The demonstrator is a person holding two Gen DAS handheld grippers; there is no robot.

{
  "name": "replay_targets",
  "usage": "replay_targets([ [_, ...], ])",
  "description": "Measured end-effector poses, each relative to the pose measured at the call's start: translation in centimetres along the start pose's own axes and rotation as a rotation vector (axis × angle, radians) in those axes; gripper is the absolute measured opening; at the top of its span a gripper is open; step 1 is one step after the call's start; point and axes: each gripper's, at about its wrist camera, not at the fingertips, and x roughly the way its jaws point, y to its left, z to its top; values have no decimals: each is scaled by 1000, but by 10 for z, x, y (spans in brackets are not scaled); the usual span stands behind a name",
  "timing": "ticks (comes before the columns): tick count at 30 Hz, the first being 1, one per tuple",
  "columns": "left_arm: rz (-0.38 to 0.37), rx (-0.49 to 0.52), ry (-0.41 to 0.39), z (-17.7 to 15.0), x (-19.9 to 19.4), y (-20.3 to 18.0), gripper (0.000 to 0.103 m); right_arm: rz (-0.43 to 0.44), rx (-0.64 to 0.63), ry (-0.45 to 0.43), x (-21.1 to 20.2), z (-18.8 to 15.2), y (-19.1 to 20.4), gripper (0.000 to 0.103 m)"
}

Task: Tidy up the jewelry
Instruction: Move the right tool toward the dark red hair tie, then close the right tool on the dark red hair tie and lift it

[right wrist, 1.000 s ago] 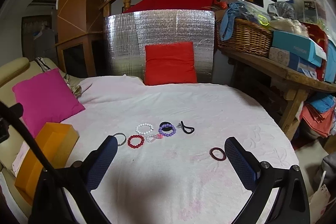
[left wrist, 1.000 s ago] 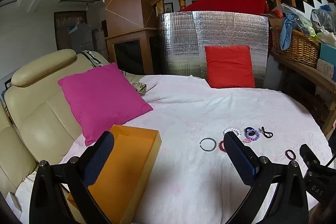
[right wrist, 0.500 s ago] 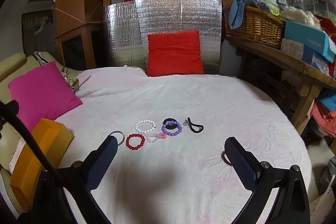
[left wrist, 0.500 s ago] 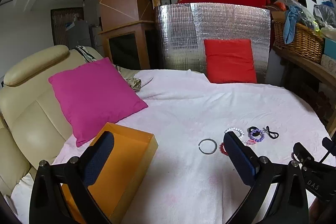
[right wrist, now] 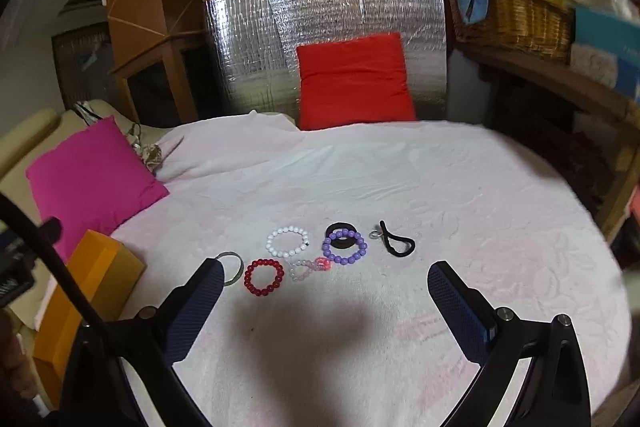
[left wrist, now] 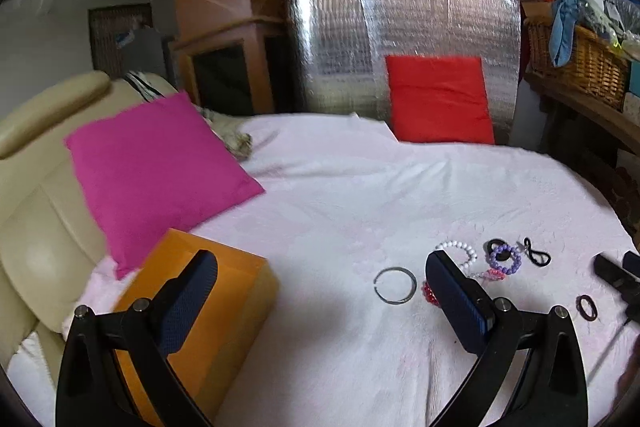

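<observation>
Pale pink cloth covers the round table (right wrist: 460,195), and nearest the cameras both grippers hover over it with nothing between their pads: the left gripper (left wrist: 320,291) stands with its jaws wide apart above the near left, the right gripper (right wrist: 324,301) equally spread and empty above the near middle. Just beyond the right gripper lies the jewelry in a loose cluster: a thin metal bangle (left wrist: 395,285) at the left, a red bead bracelet (right wrist: 263,276) beside it, a small clear-and-pink piece (right wrist: 310,267), then a white bead bracelet (right wrist: 287,241), a purple bead bracelet (right wrist: 344,247) overlapping a black hair tie (right wrist: 340,227), and a black cord loop (right wrist: 396,241) at the right. A dark red ring-shaped band (left wrist: 587,307) sits apart at the near right. The orange box (left wrist: 200,323), at the near left edge by the pink cushion (left wrist: 156,171), is the likely destination. All of this should be light; the beaded bracelets are probably elastic and floppy, likely to sag and roll on smooth beads, so pinching across one side of the loop seems best. The bangle looks stiff, thin and slippery, lying flat on soft cloth, so a jaw would need to press down astride its rim. Compared with a second ago, both cameras sit closer and lower to the cluster, the left view has swung slightly rightward, and nothing on the table has been shifted. Farther back stand a red cushion (right wrist: 354,79) and a silver foil panel (right wrist: 280,27).
</observation>
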Motion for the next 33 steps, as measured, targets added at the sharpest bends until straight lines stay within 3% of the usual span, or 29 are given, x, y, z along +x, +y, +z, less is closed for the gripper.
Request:
replay_targets([
  [2,-28,1,21,-6,26,-4,103,32,66,18,8,3,-26,103],
  [4,-62,9,91,-13,57,-8,103,30,122,33,17,4,-50,102],
  [11,-152,19,257,-33,117,-15,103,88,408,145,67,2,-133,73],
  [13,-164,30,268,-34,124,-19,103,47,445,177,76,2,-146,69],
  [19,-191,-2,374,-39,152,-10,100,-120,465,290,77,-13,-175,63],
  [21,-195,-12,398,-40,157,-8,88,-158,435,333,80,-22,-175,59],
  [24,-203,-2,413,-45,159,-9,79,-201,419,371,85,-32,-179,50],
  [27,-218,5,422,-48,158,-11,76,-236,393,450,108,-46,-182,26],
  [29,-238,8,419,-49,156,-13,76,-301,324,427,112,-49,-172,12],
  [31,-247,10,411,-48,156,-16,76,-302,273,418,114,-49,-160,5],
  [33,-261,9,403,-47,156,-21,76,-295,288,380,111,-48,-155,5],
])
